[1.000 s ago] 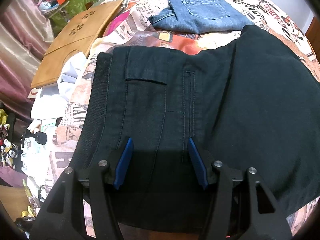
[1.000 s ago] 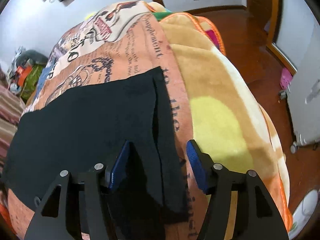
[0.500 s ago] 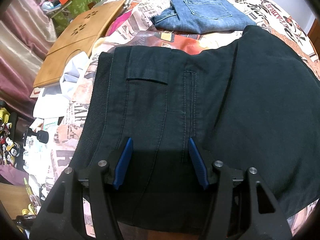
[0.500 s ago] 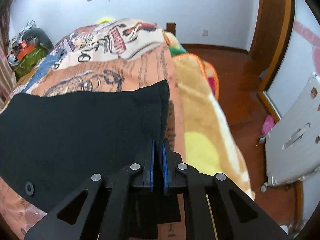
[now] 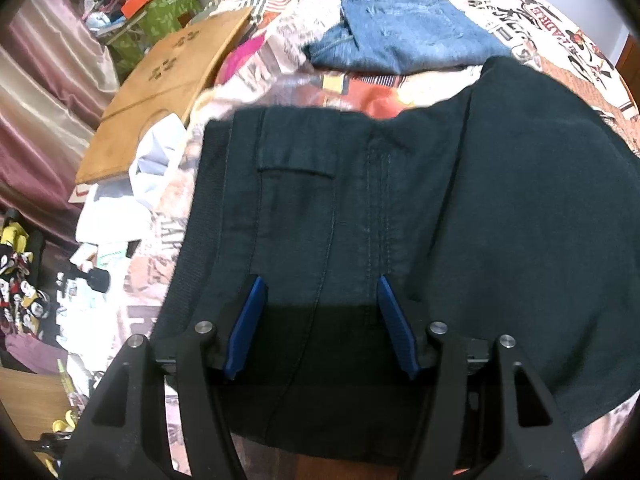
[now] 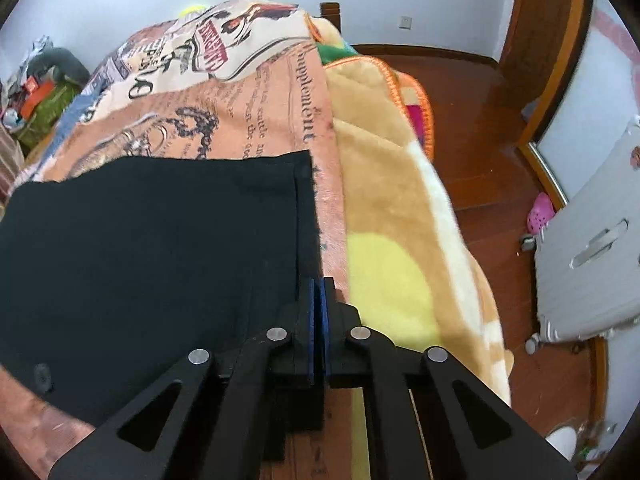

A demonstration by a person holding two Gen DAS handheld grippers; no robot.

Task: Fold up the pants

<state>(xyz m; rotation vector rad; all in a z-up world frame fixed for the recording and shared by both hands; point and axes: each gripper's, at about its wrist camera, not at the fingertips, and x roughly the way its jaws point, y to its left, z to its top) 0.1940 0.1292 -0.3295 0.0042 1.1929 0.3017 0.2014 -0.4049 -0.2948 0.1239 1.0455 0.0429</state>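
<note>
Black pants (image 5: 420,216) lie spread flat across a bed (image 6: 280,92) covered in a newsprint-patterned blanket (image 6: 248,120), waistband toward the left and hem toward the right; the left hand-held gripper (image 5: 320,312) hovers over the seat of the pants with its blue pads (image 5: 248,320) spread wide, nothing between them; the right hand-held gripper (image 6: 319,300) is closed tight, its pads pinching the hem edge of the pants (image 6: 160,248) near the bed's side, where a yellow fleece blanket (image 6: 400,240) hangs down; folded blue jeans (image 5: 400,28) rest on the bed beyond the black pants, apart from them; a wooden board (image 5: 168,88) lies at the bed's left edge; a grey suitcase (image 6: 592,248) stands on the wooden floor (image 6: 460,100) at right.
</note>
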